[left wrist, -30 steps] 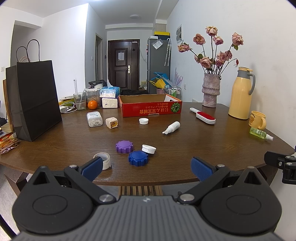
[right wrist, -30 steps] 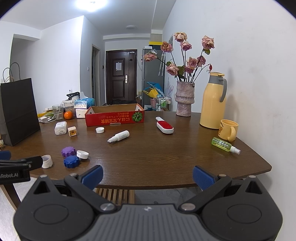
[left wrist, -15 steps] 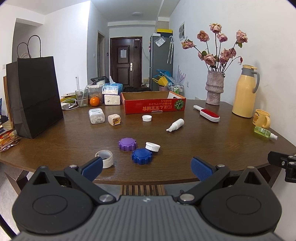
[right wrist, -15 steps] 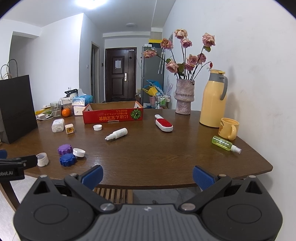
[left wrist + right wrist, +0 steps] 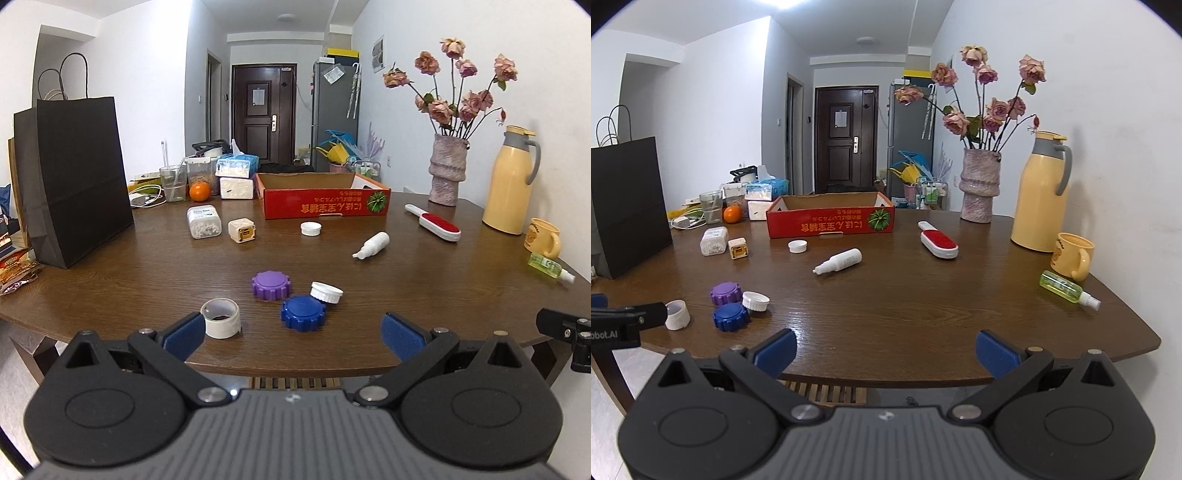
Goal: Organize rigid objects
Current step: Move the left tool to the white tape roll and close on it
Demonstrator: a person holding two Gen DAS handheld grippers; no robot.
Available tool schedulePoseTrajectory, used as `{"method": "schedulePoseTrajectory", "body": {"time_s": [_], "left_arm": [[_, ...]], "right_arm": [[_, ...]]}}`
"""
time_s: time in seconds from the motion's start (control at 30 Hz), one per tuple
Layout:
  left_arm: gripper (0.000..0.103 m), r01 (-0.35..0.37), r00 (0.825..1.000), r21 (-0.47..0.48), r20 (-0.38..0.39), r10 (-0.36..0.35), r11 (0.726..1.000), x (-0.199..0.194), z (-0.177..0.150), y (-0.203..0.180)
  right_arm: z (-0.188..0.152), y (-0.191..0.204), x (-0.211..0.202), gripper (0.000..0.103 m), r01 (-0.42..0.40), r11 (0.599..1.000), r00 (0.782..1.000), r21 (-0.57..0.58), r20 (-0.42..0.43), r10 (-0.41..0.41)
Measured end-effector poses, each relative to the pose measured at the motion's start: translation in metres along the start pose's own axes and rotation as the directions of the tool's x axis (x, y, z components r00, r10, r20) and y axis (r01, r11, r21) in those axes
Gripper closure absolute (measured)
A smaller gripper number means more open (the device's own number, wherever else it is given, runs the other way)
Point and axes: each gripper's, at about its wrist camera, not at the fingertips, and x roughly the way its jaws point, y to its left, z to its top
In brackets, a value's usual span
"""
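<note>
Loose items lie on the brown table (image 5: pixel 443 295): a purple cap (image 5: pixel 271 285), a blue cap (image 5: pixel 303 312), a ribbed white cap (image 5: pixel 326 291) and a white ring-shaped cap (image 5: pixel 221 317) near the front edge. Farther back lie a white dropper bottle (image 5: pixel 372 244), a small white lid (image 5: pixel 310 228), a red lint brush (image 5: pixel 437 223) and an open red cardboard box (image 5: pixel 323 201). My left gripper (image 5: pixel 293 334) hangs open just in front of the blue cap, holding nothing. My right gripper (image 5: pixel 885 350) stands open at the table's front edge, empty.
A black paper bag (image 5: pixel 74 173) stands at the left. A flower vase (image 5: pixel 980 190), yellow thermos (image 5: pixel 1039 195), yellow mug (image 5: pixel 1071 256) and green spray bottle (image 5: pixel 1065 290) are at the right. A white pill jar (image 5: pixel 204 221) and small cream box (image 5: pixel 242 229) sit mid-left.
Both grippers have moved slightly toward the table, so the caps look a little closer. Both stay open and nothing on the table has moved.
</note>
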Motion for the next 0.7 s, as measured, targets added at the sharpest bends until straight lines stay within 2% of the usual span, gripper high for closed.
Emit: {"method": "schedulePoseTrajectory", "body": {"time_s": [0.3, 0.7], "left_arm": [[0.000, -0.022, 0.999, 0.000, -0.030, 0.022, 1.000, 0.030, 0.008, 0.012], [0.000, -0.050, 0.993, -0.027, -0.108, 0.047, 0.998, 0.076, 0.011, 0.035]], "right_arm": [[0.010, 0.011, 0.037, 0.000, -0.037, 0.999, 0.999, -0.001, -0.033, 0.037], [0.022, 0.037, 0.091, 0.000, -0.109, 0.993, 0.990, -0.037, -0.089, 0.106]]}}
